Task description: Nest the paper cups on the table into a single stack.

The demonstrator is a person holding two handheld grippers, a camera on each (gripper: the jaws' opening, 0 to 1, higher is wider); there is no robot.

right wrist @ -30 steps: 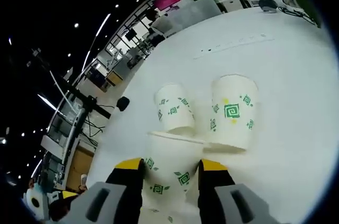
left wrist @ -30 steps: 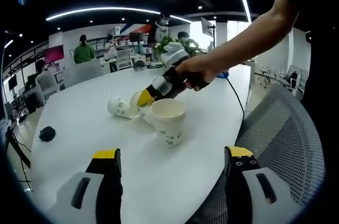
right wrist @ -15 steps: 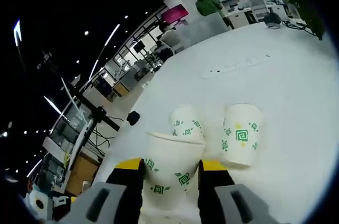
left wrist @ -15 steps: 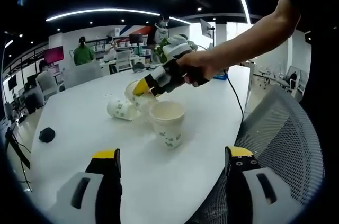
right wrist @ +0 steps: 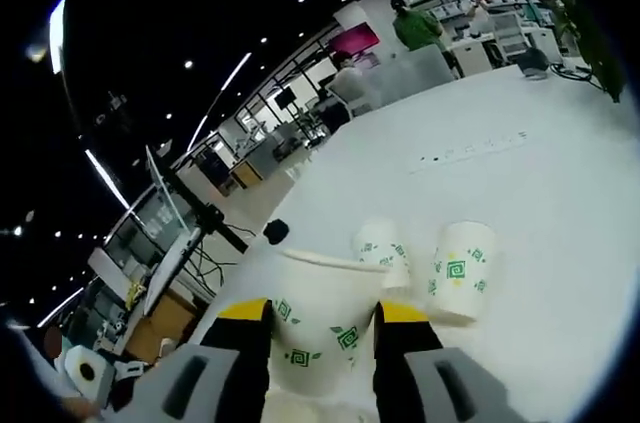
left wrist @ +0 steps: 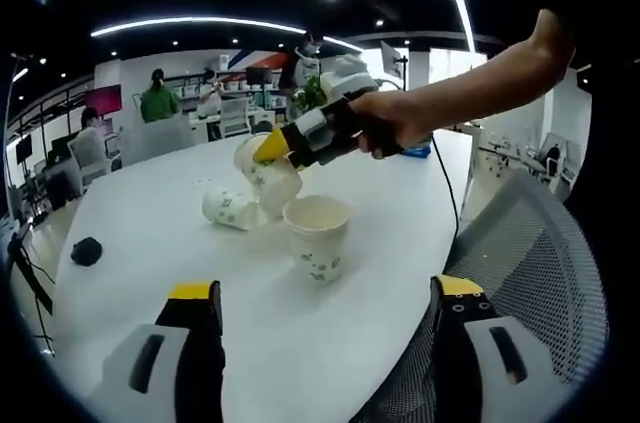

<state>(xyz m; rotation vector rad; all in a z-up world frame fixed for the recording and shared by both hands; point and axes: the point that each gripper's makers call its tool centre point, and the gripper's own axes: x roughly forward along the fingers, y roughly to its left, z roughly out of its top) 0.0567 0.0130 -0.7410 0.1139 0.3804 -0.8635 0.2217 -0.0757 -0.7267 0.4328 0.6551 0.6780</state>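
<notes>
Left gripper view, from the left. A small dark object (left wrist: 86,251) lies near the edge of the white table (left wrist: 150,223). A tipped cup (left wrist: 228,208) lies on its side further in. Just right of it an upright cup (left wrist: 317,236) stands mouth up. The left gripper (left wrist: 318,313) hangs low over the near table edge, jaws wide apart, nothing between them. A mesh chair (left wrist: 530,263) sits at the right.

Above the upright cup the right gripper (left wrist: 276,147) enters from the right in the person's hand (left wrist: 395,121), clamped on the held cup (left wrist: 264,171).

Change noted: a second ago the held cup was down at table level, beside the upright cup. It is now lifted clear, hanging above and slightly left of the upright cup's mouth, tilted. The tipped and upright cups have not moved.

Right gripper view: the held cup (right wrist: 322,315) is pinched between the yellow-tipped jaws, with the tipped cup (right wrist: 381,248) and upright cup (right wrist: 461,268) on the table beyond.

Assessment: pick-up is complete. The step in hand is carrying the held cup over the upright one; it needs righting and centring before it will nest. No cups are stacked yet.
</notes>
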